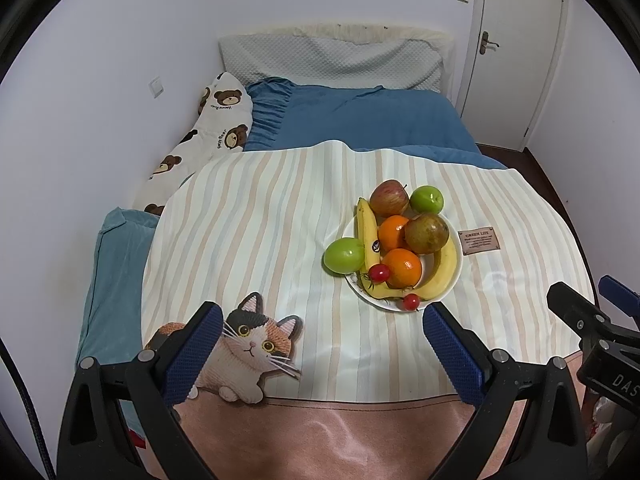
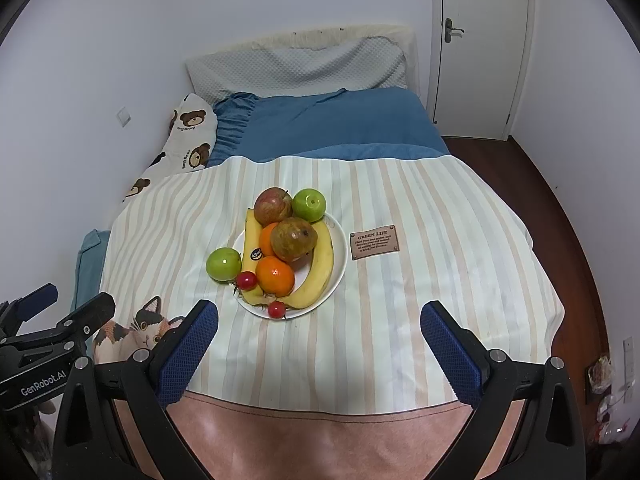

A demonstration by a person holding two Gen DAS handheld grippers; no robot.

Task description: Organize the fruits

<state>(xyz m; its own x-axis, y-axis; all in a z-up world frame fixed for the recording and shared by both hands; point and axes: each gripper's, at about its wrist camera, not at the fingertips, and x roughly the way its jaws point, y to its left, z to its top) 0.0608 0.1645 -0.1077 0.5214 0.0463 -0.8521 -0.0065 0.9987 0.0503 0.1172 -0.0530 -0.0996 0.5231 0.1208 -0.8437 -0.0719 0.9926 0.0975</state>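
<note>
Whole cat patch (image 1: 244, 354) left-wrist only

you see a white plate (image 2: 340, 258) holding two yellow bananas (image 2: 316, 276), two oranges (image 2: 275, 276), a brown-green pear (image 2: 293, 239) and a red-yellow apple (image 2: 273, 206). two green apples (image 2: 308, 205) sit at its rim, plus small red fruits (image 2: 246, 280). the cloth (image 2: 420, 300) has pale peach, blue and cream stripes; your finger pads (image 2: 450, 354) are blue.

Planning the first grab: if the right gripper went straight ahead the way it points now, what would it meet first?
The right gripper, jaws wide open, points at bare striped cloth. The white plate of fruit sits left of centre, so it would probably miss it, though depth is unclear.
</note>
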